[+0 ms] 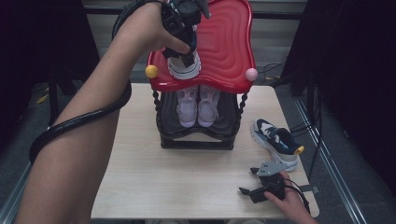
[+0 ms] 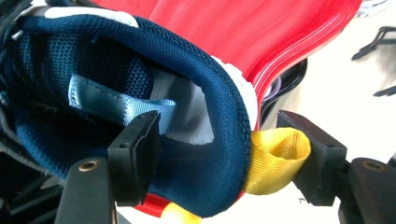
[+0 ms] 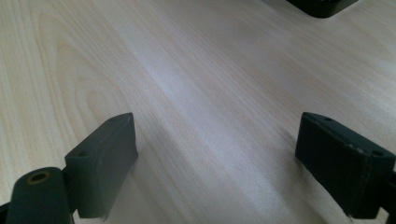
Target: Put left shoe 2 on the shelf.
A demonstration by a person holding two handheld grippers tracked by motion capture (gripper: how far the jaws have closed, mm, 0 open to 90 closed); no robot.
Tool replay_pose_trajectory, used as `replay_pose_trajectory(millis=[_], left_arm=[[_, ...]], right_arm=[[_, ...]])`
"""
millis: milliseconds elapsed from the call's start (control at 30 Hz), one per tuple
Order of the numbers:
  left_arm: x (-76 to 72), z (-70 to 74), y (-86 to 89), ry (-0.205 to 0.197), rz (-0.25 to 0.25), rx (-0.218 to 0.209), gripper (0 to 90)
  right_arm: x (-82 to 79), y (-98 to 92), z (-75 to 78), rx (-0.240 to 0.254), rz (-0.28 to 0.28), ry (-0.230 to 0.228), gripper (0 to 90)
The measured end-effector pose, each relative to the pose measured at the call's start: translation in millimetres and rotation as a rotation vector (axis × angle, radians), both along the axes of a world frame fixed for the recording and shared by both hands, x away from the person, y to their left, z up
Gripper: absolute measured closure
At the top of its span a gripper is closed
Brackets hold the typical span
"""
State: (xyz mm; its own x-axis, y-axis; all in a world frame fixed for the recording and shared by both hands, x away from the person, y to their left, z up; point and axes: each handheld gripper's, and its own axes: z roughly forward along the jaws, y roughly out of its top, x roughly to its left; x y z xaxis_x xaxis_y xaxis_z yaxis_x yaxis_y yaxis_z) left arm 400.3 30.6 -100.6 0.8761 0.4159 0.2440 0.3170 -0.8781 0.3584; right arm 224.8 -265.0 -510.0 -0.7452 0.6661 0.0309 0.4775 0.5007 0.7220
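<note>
A navy and white sneaker [image 1: 184,69] stands on the red top shelf [image 1: 224,46] of a small shoe rack. My left gripper [image 1: 185,55] comes down on its heel from above. In the left gripper view the padded navy collar [image 2: 201,93] and its yellow pull loop [image 2: 275,158] sit between the jaws of the left gripper [image 2: 224,149]. The loop keeps its round shape and the pads do not press, so this gripper is open. The matching sneaker [image 1: 278,140] lies on the table at the right. My right gripper [image 1: 251,191] [image 3: 215,158] rests open over bare wood near the front right corner.
A pair of pale lilac shoes [image 1: 198,105] sits on the rack's black lower shelf [image 1: 196,140]. A yellow knob [image 1: 152,71] and a pink knob [image 1: 251,74] mark the red shelf's front corners. The light wooden table [image 1: 154,177] ends close behind my right hand. Dark floor and cables surround it.
</note>
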Motion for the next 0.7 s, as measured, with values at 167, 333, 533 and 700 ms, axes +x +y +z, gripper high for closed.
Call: replay_pose_trajectory(millis=[167, 333, 533, 700], left_arm=[[-2.3, 5.2, 2.6, 0.011, 0.018, -0.020, 30.5], [-6.0, 11.3, 6.1, 0.027, 0.038, -0.023, 29.5], [-9.5, 16.0, 13.9, 0.040, 0.066, -0.012, 28.3], [-12.8, 18.0, 27.0, 0.048, 0.089, -0.017, 27.1]], right_arm=[[0.0, 0.0, 0.0, 0.000, 0.000, 0.000, 12.0], [0.0, 0.0, 0.0, 0.000, 0.000, 0.000, 12.0], [0.2, -0.1, 0.0, 0.000, 0.001, -0.001, 12.0], [0.1, -0.1, 0.0, 0.000, 0.001, -0.001, 12.0]])
